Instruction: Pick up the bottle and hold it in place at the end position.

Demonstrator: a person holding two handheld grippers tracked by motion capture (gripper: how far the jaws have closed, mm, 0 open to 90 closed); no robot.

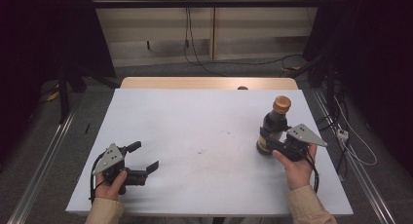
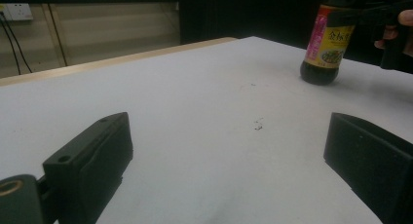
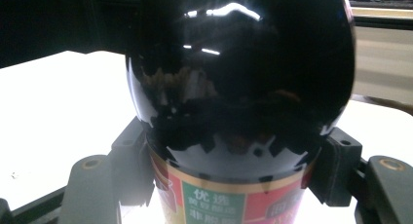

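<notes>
Standing bottle (image 1: 274, 126) between right tool (image 1: 271, 140) jaws

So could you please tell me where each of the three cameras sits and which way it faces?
High view: above the person's side, looking forward and down on the table; both hands, left gripper and right gripper show.
Left gripper view: on the left gripper, looking across the table; its jaws stand wide apart.
Right gripper view: on the right gripper, facing the bottle its jaws clamp.
Shared: all three see the bottle.

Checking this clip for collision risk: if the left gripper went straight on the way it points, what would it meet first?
Likely nothing: bare table lies ahead of the left gripper; the bottle stands off to one side.
</notes>
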